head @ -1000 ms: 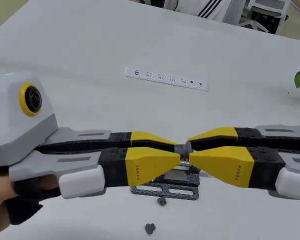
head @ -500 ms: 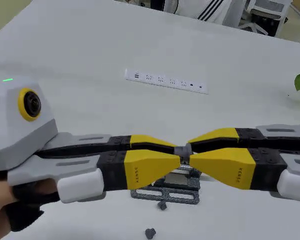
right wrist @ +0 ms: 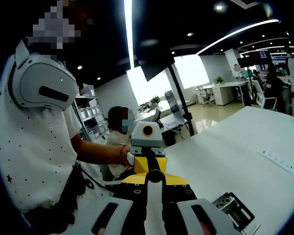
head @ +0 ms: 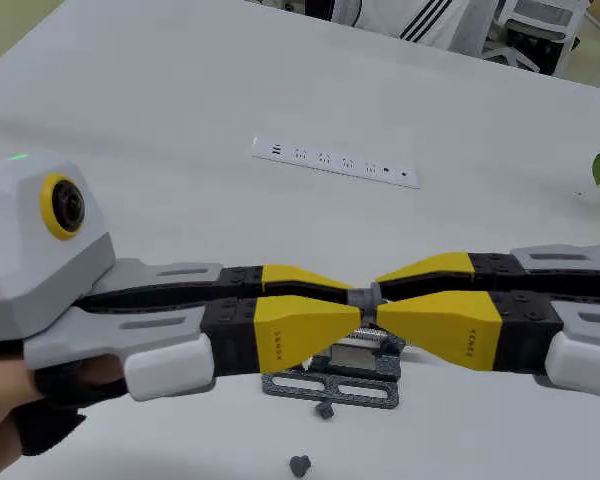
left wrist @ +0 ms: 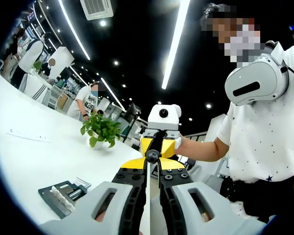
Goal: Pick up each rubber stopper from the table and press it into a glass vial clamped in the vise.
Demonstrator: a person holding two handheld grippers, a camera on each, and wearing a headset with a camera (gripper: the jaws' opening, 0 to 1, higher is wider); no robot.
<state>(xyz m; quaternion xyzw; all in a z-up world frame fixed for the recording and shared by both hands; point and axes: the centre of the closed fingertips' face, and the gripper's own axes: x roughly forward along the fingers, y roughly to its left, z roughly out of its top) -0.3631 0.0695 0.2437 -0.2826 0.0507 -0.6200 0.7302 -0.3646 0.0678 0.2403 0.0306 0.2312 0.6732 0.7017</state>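
Left gripper [head: 354,300] and right gripper [head: 380,300] pinched near-closed, tip to tip, on one rubber stopper [head: 365,296] above vise [head: 330,385]. Loose stoppers [head: 299,461] on table [head: 180,100]. Risk: uneven release flicks it away.

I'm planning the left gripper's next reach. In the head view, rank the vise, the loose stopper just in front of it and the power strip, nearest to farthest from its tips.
From the left gripper:
1. the vise, directly below the tips.
2. the loose stopper, on the table at the vise's near edge.
3. the power strip, far back across the table.
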